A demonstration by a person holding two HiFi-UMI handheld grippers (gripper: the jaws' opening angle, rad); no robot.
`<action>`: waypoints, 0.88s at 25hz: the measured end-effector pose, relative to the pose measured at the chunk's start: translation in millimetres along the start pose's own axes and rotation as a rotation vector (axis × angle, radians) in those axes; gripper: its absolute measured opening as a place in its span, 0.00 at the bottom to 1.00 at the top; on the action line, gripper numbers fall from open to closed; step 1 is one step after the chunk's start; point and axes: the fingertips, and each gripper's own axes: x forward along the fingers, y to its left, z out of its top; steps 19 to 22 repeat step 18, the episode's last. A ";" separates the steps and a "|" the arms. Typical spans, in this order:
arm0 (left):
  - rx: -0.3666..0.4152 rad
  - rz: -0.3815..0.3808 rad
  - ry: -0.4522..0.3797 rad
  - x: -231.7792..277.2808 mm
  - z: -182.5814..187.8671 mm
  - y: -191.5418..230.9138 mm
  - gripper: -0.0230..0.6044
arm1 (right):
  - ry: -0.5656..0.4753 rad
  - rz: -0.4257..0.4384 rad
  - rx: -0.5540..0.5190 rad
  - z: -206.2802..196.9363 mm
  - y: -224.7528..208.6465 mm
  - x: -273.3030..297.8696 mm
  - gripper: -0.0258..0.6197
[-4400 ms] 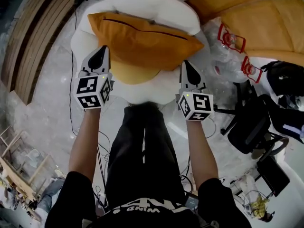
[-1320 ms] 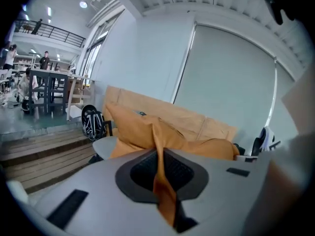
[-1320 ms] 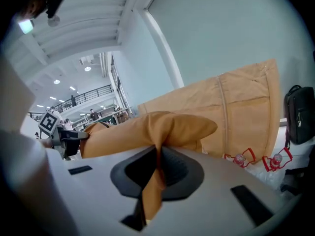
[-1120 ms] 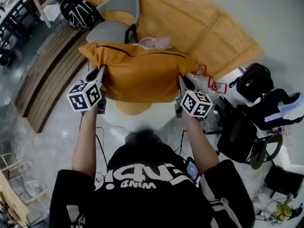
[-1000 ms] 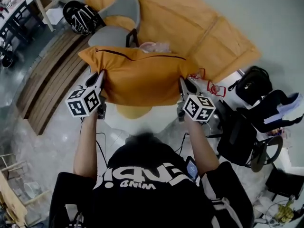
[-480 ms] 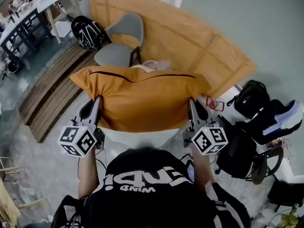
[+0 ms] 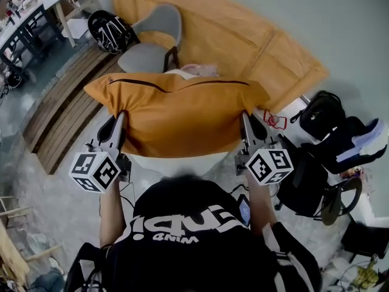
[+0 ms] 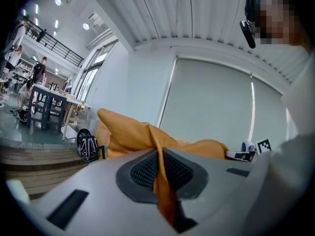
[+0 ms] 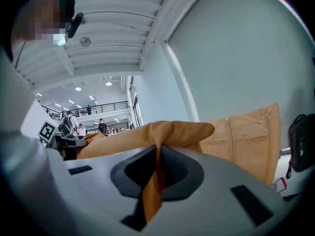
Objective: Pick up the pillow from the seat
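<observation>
The orange pillow (image 7: 176,114) hangs in the air in front of the person, held by its two side edges above the white seat (image 7: 182,161). My left gripper (image 7: 120,118) is shut on the pillow's left edge. In the left gripper view a fold of orange fabric (image 8: 133,139) is pinched between the dark pads of that gripper (image 8: 158,171). My right gripper (image 7: 245,120) is shut on the right edge. The right gripper view shows the same pinch, with the pillow (image 9: 167,132) bunched into the gripper (image 9: 158,173). Both grippers point roughly level.
A grey chair (image 7: 152,41) stands behind the pillow, with a black bag (image 7: 109,29) to its left. Wooden steps (image 7: 61,102) run along the left. A big orange cushion (image 7: 243,35) lies at the back. A black backpack (image 7: 322,111) and an office chair (image 7: 310,187) crowd the right.
The pillow lay on the white seat with the grippers at its sides; both have since gripped it and raised it toward the head camera. Over the last half second it barely moved.
</observation>
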 end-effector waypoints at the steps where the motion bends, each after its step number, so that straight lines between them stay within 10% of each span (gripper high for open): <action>1: 0.002 0.003 -0.004 0.6 1.9 0.7 0.08 | -0.001 0.009 -0.004 0.5 -0.3 2.5 0.10; 22: -0.018 -0.006 -0.026 8.3 -4.2 0.2 0.08 | 0.033 0.041 -0.029 -3.2 -8.2 19.6 0.10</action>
